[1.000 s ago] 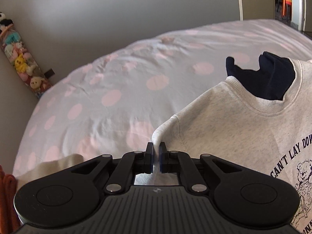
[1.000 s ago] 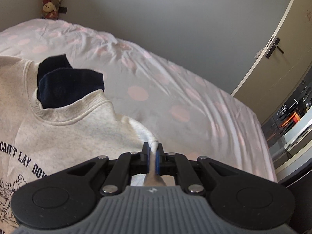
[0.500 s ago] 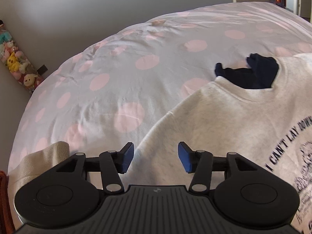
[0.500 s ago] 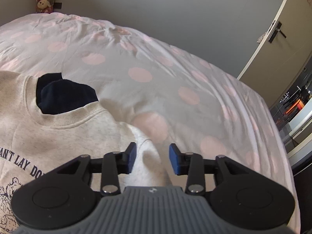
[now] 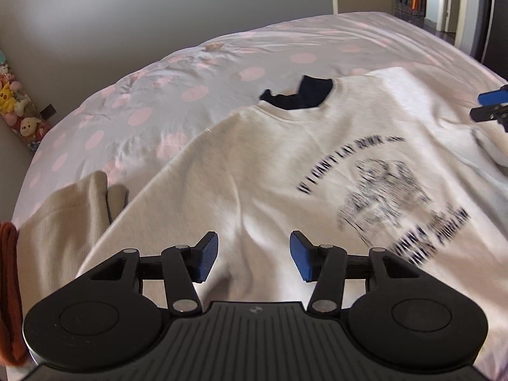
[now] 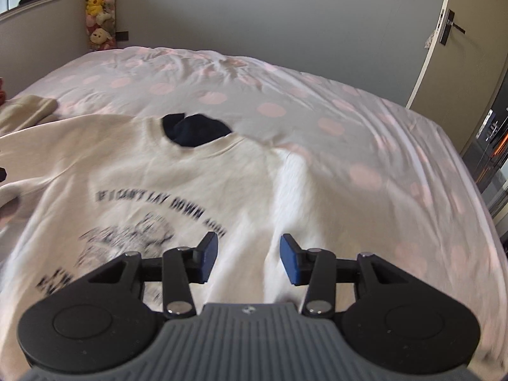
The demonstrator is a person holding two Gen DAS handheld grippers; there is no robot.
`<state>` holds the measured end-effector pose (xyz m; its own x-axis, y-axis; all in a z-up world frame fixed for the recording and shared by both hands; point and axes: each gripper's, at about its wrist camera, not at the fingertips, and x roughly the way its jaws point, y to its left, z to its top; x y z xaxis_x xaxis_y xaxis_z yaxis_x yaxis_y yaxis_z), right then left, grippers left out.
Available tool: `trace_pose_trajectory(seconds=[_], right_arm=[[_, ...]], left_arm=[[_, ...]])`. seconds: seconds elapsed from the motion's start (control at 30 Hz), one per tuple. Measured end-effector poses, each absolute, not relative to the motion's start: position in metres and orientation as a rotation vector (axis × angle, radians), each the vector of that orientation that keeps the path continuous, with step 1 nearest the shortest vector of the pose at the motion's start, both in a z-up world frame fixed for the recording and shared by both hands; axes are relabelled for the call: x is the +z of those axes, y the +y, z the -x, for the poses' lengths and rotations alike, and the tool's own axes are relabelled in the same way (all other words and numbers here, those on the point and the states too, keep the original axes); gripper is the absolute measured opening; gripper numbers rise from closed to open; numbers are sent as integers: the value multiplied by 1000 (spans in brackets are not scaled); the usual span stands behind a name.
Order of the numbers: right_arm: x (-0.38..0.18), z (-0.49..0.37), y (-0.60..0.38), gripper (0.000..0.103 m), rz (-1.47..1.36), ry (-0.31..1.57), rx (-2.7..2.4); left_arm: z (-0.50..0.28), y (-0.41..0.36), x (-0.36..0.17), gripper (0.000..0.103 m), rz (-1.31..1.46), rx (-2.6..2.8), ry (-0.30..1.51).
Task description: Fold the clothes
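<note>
Both tongs spread wide over a cream sweatshirt laid flat on a polka-dot bed.

Left tongs [image 5: 254, 260] and right tongs [image 6: 249, 258] hover with blue pads apart, holding nothing. The cream cotton sweatshirt with dark printed lettering [image 6: 133, 171] lies face up across the near edge of the pink-dotted white bed [image 6: 317, 104], its neck toward the far edge, where a dark navy garment [image 6: 193, 131] shows. A folded beige knit [image 5: 63, 222] sits at the bed's left edge, just beside the sweatshirt.
</note>
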<state>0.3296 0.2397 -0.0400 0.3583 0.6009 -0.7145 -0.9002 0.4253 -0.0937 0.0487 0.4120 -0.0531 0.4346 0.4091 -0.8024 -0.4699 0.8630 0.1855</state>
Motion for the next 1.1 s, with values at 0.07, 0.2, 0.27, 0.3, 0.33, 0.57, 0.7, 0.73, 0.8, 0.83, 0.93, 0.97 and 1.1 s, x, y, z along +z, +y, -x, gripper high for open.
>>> trace_pose_trajectory(seconds=[0.07,0.2,0.27,0.3,0.33,0.57,0.7,0.73,0.8,0.83,0.93,0.97,1.1], right_arm=[[-38,-308,217,47,513,682,1038],[-39,-262,172,49,489,717,1050],[-41,-243,150,54,475,732,1048],[-43,-233,139,55,466,740,1048],[-44,-224,129,55,457,748,1047],[-57,-169,69,58,404,784,1017],[-67,-149,42,63,355,777,985],[-70,-144,36,67,345,768,977],[-72,-136,26,71,336,720,961],[-71,-132,22,72,330,692,957],[-66,-131,13,75,269,646,974],[-66,-133,10,75,244,649,974],[-70,-144,2,75,162,680,961]], left_arm=[[-29,387,-49,48,70,525,981],[7,338,-48,48,75,473,992],[22,316,-50,48,74,445,1006],[29,306,-52,48,70,431,1014],[34,295,-55,48,61,419,1024],[51,236,-86,50,14,314,1098],[46,216,-107,52,-35,285,1129],[43,212,-114,52,-52,277,1141],[38,206,-127,52,-95,260,1168],[35,202,-133,52,-117,251,1181],[27,197,-154,52,-183,233,1235],[25,197,-161,52,-206,231,1258],[16,197,-190,52,-291,217,1346]])
